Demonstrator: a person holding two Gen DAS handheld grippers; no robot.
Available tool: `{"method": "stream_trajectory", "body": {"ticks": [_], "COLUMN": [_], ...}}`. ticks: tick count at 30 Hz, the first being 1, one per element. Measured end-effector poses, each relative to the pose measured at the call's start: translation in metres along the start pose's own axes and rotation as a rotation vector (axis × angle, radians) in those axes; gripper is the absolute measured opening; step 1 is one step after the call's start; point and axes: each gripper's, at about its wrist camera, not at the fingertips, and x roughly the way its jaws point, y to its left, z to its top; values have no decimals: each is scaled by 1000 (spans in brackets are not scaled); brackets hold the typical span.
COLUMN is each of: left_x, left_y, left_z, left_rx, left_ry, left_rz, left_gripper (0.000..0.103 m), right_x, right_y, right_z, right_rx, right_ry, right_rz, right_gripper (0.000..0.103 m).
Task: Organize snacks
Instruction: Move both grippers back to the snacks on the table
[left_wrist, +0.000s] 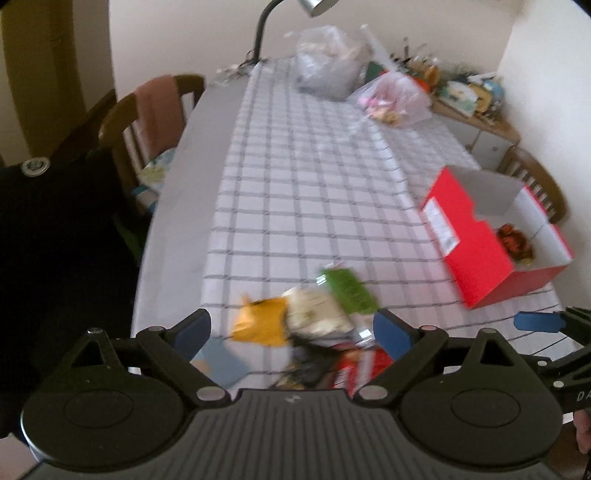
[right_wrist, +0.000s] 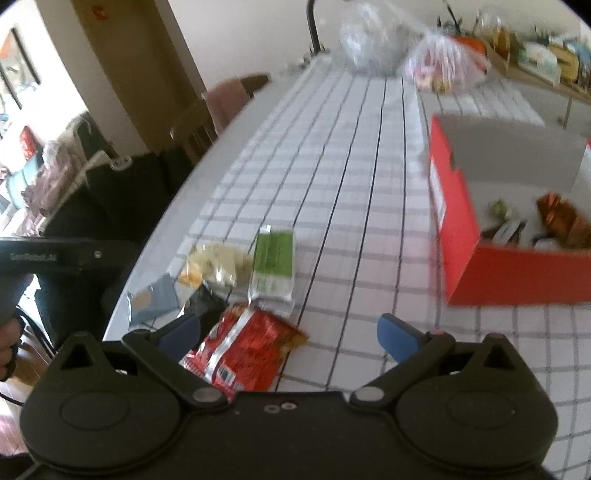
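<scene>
Snacks (left_wrist: 314, 325) in left wrist view: blurred heap of about 6 light, crinkly packets at the near table (left_wrist: 177, 184) edge, soft and slippery, best pinched at a sealed end; left gripper (left_wrist: 291, 332) spread wide over them, nothing clamped; 1 red box (left_wrist: 476, 258). Right wrist view: red packet (right_wrist: 240, 350) between the parted, empty jaws of right gripper (right_wrist: 290, 334), green packet (right_wrist: 275, 262) beyond, 1 box holding about 3 snacks.

Your right gripper (right_wrist: 291, 332) hangs spread wide over the red snack packet (right_wrist: 243, 350); the green packet (right_wrist: 274, 266) lies just beyond it, the red box (right_wrist: 458, 221) well right.
</scene>
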Motion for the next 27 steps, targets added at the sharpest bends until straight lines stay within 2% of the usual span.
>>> {"method": "stream_trajectory", "body": {"ticks": [9, 15, 19, 23, 27], "left_x": [25, 43, 53, 65, 77], "left_y": [38, 48, 49, 56, 64], "left_z": [-20, -28, -31, -32, -33], "left_rx": [68, 131, 170, 181, 194], "left_ry": [78, 114, 128, 163, 199], "left_rz": [59, 84, 100, 85, 78], "left_gripper": [95, 95, 95, 95, 95], "right_x": [47, 75, 88, 97, 108], "right_y": [26, 38, 44, 44, 50], "right_z": [-8, -9, -9, -8, -9], "right_rx": [51, 99, 112, 156, 139], "right_ry": [85, 142, 160, 168, 197], "right_rz": [-74, -82, -136, -161, -200], "right_gripper": [102, 102, 102, 102, 101]}}
